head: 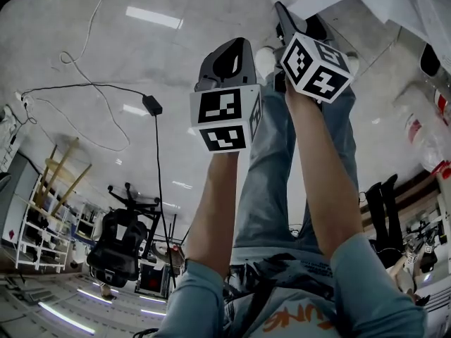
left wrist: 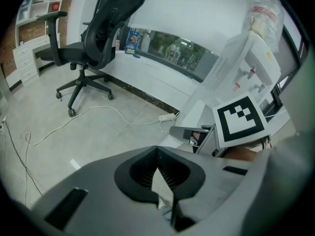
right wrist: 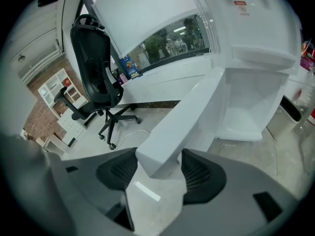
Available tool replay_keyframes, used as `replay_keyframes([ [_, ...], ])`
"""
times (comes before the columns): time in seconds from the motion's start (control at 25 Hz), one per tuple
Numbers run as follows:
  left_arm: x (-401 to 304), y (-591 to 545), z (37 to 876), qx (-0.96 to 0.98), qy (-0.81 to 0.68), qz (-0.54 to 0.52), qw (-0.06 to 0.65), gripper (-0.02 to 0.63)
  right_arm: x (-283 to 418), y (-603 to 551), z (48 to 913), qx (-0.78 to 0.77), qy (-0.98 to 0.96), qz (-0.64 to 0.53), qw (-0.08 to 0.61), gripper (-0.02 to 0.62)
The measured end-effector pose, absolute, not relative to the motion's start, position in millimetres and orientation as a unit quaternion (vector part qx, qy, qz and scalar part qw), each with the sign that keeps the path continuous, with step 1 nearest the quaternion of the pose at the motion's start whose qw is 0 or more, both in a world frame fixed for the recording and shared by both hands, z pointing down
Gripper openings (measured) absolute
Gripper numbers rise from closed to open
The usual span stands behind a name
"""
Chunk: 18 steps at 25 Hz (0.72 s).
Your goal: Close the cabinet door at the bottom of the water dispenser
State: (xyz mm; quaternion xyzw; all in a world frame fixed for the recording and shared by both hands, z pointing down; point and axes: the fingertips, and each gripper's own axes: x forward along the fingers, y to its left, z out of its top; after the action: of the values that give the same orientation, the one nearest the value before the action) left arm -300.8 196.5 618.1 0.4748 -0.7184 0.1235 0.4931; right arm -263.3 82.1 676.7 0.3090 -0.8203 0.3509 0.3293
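Observation:
The white water dispenser [right wrist: 246, 33] has its bottom compartment [right wrist: 251, 112] standing open. Its white cabinet door [right wrist: 192, 117] swings out toward me. My right gripper [right wrist: 160, 173] is open wide, and the free end of the door sits between its pads without being squeezed. In the left gripper view the dispenser [left wrist: 251, 68] shows its taps, with the right gripper's marker cube [left wrist: 241, 119] in front of it. My left gripper [left wrist: 158, 151] hangs beside it over the floor, fingertips together and nothing in them. Both grippers show in the head view: left [head: 229, 58], right [head: 285, 16].
A black office chair [left wrist: 98, 33] stands on the grey floor to the left, also in the right gripper view [right wrist: 96, 77]. A white cable and power strip [left wrist: 167, 117] lie near the wall. Bottles [right wrist: 307, 107] and a bin [right wrist: 290, 109] stand right of the dispenser.

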Motion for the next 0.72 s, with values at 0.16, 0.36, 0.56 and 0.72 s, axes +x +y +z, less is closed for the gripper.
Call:
replay_keyframes([
  [0.16, -291.3, 186.8, 615.5, 0.487, -0.712, 0.130, 0.489, 0.008, -250.6, 85.8, 675.1, 0.308, -0.819, 0.352, 0.332, 0.284],
  [0.36, -271.0, 174.8, 615.4, 0.500, -0.702, 0.137, 0.488, 0.008, -229.7, 88.7, 674.3, 0.297, -0.823, 0.342, 0.343, 0.282],
  [0.56, -250.7, 163.8, 617.4, 0.518, -0.684, 0.150, 0.491, 0.008, -204.8, 91.9, 672.0, 0.304, -0.814, 0.347, 0.353, 0.278],
  [0.72, -236.9, 145.3, 615.6, 0.533, -0.674, 0.157, 0.487, 0.008, -183.8, 88.2, 665.6, 0.315, -0.809, 0.352, 0.350, 0.264],
])
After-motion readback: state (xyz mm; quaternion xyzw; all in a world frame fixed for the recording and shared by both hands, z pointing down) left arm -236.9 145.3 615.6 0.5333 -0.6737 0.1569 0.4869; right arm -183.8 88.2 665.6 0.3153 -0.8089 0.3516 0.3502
